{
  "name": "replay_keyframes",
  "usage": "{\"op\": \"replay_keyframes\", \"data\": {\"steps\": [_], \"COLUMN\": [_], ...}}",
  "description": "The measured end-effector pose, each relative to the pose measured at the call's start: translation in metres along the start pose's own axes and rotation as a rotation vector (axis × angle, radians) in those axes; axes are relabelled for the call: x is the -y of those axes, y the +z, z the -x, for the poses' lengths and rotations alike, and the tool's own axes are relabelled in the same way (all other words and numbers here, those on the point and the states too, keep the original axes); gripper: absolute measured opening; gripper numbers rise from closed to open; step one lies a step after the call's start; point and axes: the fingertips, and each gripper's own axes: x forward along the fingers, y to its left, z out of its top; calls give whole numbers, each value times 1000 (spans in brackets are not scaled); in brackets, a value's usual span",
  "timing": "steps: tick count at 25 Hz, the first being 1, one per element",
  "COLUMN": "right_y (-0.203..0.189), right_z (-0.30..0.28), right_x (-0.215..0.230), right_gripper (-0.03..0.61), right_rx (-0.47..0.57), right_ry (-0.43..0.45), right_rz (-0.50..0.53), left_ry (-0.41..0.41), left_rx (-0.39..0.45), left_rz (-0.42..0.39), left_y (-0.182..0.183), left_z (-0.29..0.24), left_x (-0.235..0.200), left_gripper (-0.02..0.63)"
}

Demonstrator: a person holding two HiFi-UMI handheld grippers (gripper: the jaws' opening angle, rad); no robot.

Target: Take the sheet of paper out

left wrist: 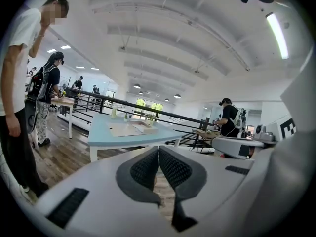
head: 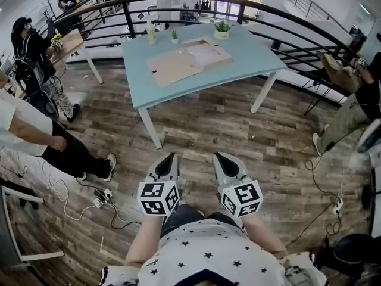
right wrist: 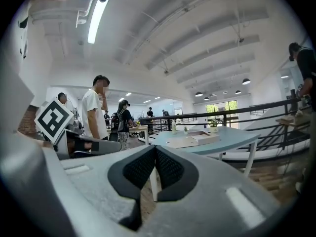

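A light blue table (head: 238,70) stands across the wooden floor from me. A flat brown board (head: 172,66) lies on it next to a shallow tray-like frame (head: 223,56) that holds a white sheet of paper (head: 205,51). Both grippers are far short of the table, close to my body. My left gripper (head: 172,157) is shut with nothing in it, its pads (left wrist: 148,167) meeting. My right gripper (head: 219,157) beside it is also shut and empty, pads (right wrist: 168,168) together. The table (left wrist: 106,135) shows small in the left gripper view, and the same table (right wrist: 232,139) in the right gripper view.
Small potted plants (head: 222,28) and a bottle (head: 151,34) stand at the table's far edge. A black railing (head: 286,22) curves behind it. A person (head: 36,142) stands at my left, another person (head: 357,106) at the right. Cables and a power strip (head: 101,198) lie on the floor.
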Motion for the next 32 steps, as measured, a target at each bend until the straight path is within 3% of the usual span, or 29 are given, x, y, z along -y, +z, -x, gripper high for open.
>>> {"op": "replay_keyframes", "data": {"steps": [8, 18, 32], "right_y": [-12, -17, -6], "right_z": [-3, -30, -148], "right_x": [7, 30, 91], "right_gripper": [39, 148, 238], "right_rx": [-27, -55, -74], "right_ry": [5, -26, -44], "right_rz": [-10, -10, 0], "left_ry": [-13, -37, -66], "left_rx": [-6, -3, 5], "left_rz": [13, -18, -33], "left_y": [-3, 8, 45], "left_z": [-8, -36, -145], "left_x": [4, -3, -60], "left_gripper": [62, 173, 198]}}
